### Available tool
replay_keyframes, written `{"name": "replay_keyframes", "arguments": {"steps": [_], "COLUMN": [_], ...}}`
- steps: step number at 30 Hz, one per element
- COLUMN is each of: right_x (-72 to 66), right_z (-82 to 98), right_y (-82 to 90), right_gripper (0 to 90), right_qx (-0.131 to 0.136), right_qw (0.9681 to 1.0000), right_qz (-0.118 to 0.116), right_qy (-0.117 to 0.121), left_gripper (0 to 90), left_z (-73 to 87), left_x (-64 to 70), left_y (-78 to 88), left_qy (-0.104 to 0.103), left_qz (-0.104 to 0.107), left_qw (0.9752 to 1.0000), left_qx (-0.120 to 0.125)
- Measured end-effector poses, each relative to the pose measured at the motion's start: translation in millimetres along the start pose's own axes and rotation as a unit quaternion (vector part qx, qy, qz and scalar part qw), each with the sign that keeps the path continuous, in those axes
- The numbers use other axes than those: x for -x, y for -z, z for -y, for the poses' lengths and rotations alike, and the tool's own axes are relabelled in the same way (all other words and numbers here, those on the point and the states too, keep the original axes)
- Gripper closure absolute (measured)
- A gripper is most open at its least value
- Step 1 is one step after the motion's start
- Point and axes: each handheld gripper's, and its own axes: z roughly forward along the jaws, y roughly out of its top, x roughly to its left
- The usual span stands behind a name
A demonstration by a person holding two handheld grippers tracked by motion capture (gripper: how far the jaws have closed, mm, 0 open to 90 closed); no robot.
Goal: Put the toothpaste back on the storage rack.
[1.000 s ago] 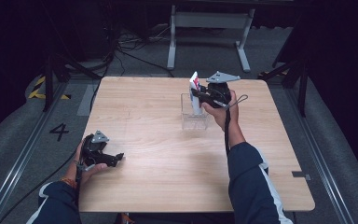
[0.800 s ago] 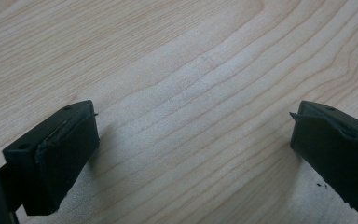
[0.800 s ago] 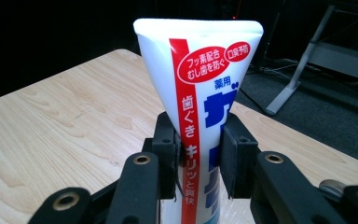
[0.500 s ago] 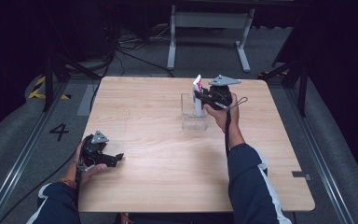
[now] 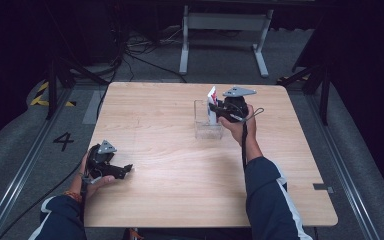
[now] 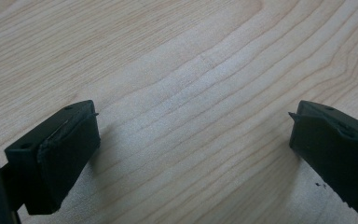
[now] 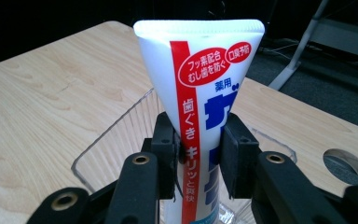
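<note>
Inspector: Pale wooden bench [image 5: 180, 200], dark floor around. Right tongs [image 7: 199, 149] clamped on an upright toothpaste tube [image 7: 200, 84], crimped end up, over the clear box [image 5: 206, 122] toward the far edge.

Clerk: Box contents?

Inspector: Apparently just the tube's lower end. Left tongs [image 6: 191, 154] rest apart, idle, near-left corner.
</note>
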Motion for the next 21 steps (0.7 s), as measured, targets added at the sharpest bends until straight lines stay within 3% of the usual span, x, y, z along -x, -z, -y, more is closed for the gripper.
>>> {"name": "replay_keyframes", "arguments": {"steps": [10, 15, 21], "right_x": [1.9, 2.2, 7.4], "right_z": [8.1, 13.3, 20.4], "right_y": [-1.3, -2.3, -3.5], "right_gripper": [70.5, 70.2, 69.7], "right_qx": [-0.030, -0.042, -0.052], "right_qw": [0.9995, 0.9991, 0.9986], "right_qz": [0.003, 0.005, -0.003], "right_qy": [-0.006, 0.007, -0.006], "left_gripper": [2.1, 2.0, 2.0], "left_z": [0.1, 0.1, 0.2], "left_x": [-0.1, -0.3, -0.2], "left_y": [0.2, 0.2, 0.2], "left_qy": [-0.002, -0.003, -0.003], "left_qz": [-0.003, -0.002, -0.002], "left_qw": [1.0000, 1.0000, 1.0000], "left_qx": [0.002, 0.002, 0.002]}}
